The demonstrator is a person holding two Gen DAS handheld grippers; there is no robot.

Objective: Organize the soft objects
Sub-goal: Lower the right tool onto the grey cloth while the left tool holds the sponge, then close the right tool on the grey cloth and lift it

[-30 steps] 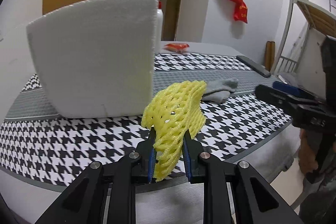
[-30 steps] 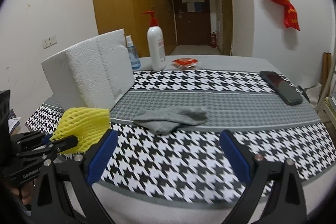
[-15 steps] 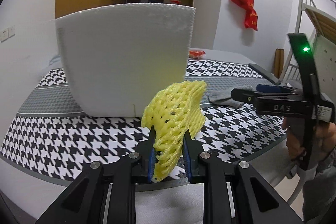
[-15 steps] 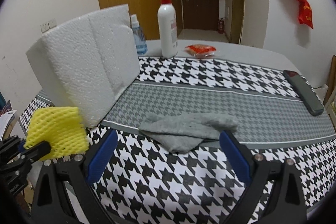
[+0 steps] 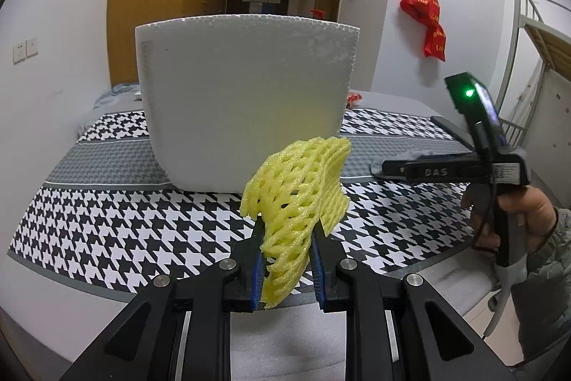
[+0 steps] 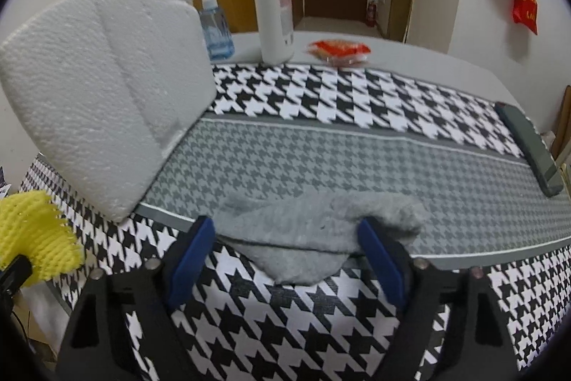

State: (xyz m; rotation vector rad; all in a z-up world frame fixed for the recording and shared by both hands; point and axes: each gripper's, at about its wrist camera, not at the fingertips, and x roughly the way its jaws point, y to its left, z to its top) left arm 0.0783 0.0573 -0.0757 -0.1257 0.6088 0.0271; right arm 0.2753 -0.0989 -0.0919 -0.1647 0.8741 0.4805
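Left tongs (image 5: 287, 268) pinched tight on the yellow foam net (image 5: 296, 195), gripping its lower end so most of it fans up free above the blue pads. It looks featherlight and springy, crushed narrow where it is held, so a low, firm pinch suits it. It hangs just over the near table (image 5: 117, 224) edge, in front of the white foam block (image 5: 246, 102). Right tongs (image 6: 285, 252) gape wide and hold nothing, straddling the grey sock (image 6: 317, 231), which lies limp and rumpled on the table where the grey band meets the near houndstooth. I'd say it's soft, floppy, unbreakable; best taken at its bunched middle. Whether the pads touch it, I cannot tell.
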